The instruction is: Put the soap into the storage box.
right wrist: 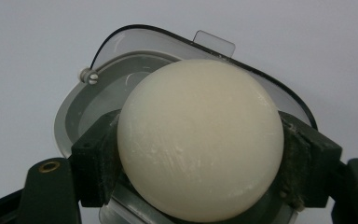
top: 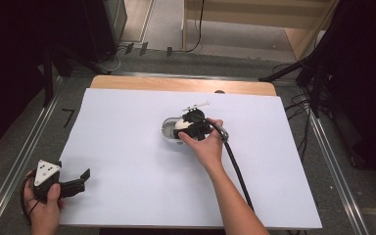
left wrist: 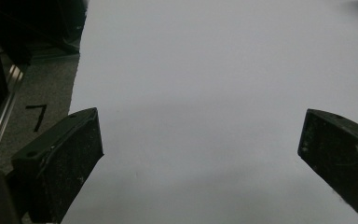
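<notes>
A: What lies on the surface (top: 127,161)?

B: A white sheet covers most of it, bare wood showing along the far edge. Near the middle sits a grey oval case (right wrist: 81,105) with a clear hinged lid (right wrist: 214,44).

A: And the tongs?

B: The right tongs (right wrist: 200,144) are clamped on a cream-white ball (right wrist: 198,140), held directly over the open case. The left tongs (left wrist: 200,149) rest at the sheet's near left corner, spread wide apart, gripping nothing.
</notes>
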Demonstrator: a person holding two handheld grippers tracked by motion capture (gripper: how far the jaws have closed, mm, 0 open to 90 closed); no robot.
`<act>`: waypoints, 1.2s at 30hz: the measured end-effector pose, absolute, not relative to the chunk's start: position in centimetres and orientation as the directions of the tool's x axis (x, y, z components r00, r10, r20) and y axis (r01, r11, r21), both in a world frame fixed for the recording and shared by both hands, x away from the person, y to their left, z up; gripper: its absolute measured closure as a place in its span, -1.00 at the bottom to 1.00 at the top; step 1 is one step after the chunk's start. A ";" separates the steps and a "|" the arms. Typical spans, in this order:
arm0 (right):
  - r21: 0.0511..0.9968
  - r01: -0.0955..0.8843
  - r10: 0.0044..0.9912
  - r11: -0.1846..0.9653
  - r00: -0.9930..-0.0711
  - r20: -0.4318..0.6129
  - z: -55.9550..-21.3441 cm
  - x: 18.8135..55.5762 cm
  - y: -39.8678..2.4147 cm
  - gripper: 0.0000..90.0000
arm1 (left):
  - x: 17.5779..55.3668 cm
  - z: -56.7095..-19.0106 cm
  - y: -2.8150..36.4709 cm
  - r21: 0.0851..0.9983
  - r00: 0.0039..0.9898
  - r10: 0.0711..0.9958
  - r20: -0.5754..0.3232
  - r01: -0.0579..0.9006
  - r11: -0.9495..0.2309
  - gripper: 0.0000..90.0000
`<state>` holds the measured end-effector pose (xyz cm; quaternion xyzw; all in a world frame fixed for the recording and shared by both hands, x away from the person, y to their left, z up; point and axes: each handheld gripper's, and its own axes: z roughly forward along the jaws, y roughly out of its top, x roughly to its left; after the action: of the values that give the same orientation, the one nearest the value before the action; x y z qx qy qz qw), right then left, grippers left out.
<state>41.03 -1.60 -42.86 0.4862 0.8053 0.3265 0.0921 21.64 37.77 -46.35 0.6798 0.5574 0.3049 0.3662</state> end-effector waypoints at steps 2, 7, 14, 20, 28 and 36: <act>0.613 0.723 0.841 0.319 -0.514 0.168 -42.9 41.0 -1.6 -0.45 | 21.6 -46.3 37.8 0.839 0.194 0.981 0.008 0.533 -0.112 -0.99; 0.613 0.725 0.839 0.313 -0.513 0.178 -43.1 41.0 -1.5 -0.45 | 21.6 -46.3 37.8 0.839 0.192 0.981 0.005 0.534 -0.109 -0.99; 0.634 0.713 0.839 0.298 -0.513 0.183 -42.6 40.8 -1.6 -0.51 | 21.6 -46.3 37.8 0.839 0.193 0.981 0.006 0.532 -0.110 -0.99; 0.644 0.708 0.841 0.288 -0.509 0.183 -42.1 40.6 -2.0 -0.55 | 21.6 -46.3 37.8 0.838 0.194 0.981 0.005 0.534 -0.110 -0.99; 0.665 0.695 0.838 0.275 -0.512 0.189 -41.2 40.3 -2.8 -0.55 | 21.6 -46.3 37.8 0.838 0.192 0.981 0.008 0.535 -0.111 -0.99; 0.683 0.680 0.837 0.267 -0.515 0.186 -40.4 39.6 -3.7 -0.55 | 21.6 -46.3 37.7 0.841 0.192 0.981 0.009 0.530 -0.111 -0.99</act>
<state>39.64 -3.68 -40.40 0.4807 0.7887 0.3683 0.1063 21.57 37.73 -46.34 0.6790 0.5565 0.3073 0.3671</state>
